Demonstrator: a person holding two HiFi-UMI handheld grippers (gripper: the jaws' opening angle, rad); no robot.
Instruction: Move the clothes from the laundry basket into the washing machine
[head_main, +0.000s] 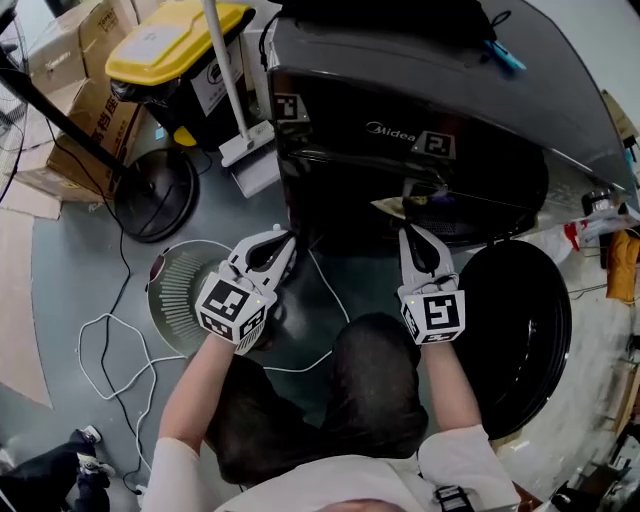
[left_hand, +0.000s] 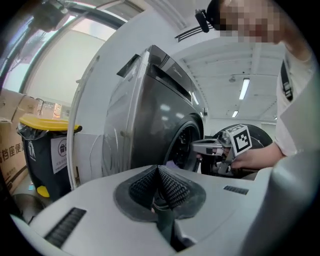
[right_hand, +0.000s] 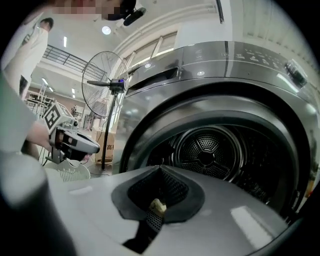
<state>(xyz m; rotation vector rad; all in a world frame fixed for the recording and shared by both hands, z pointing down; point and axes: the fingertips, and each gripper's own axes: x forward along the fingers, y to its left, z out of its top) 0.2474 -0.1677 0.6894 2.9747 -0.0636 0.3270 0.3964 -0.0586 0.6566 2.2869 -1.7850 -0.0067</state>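
The dark grey washing machine (head_main: 400, 100) stands in front of me with its round door (head_main: 520, 320) swung open to the right. A pale cloth (head_main: 392, 207) lies at the drum mouth. In the right gripper view the steel drum (right_hand: 210, 150) gapes just ahead. My right gripper (head_main: 408, 232) (right_hand: 160, 167) is shut at that mouth, with only a small cream scrap deep between its pads. The left gripper (head_main: 287, 240) (left_hand: 159, 167) is shut and empty, raised above the white slatted laundry basket (head_main: 185, 285) left of the machine. No clothes show in the basket.
A black bin with a yellow lid (head_main: 170, 45) and cardboard boxes (head_main: 85, 100) stand at the back left. A standing fan's round base (head_main: 155, 195) and a white pole (head_main: 235, 90) are beside the machine. A white cable (head_main: 110, 350) loops over the floor.
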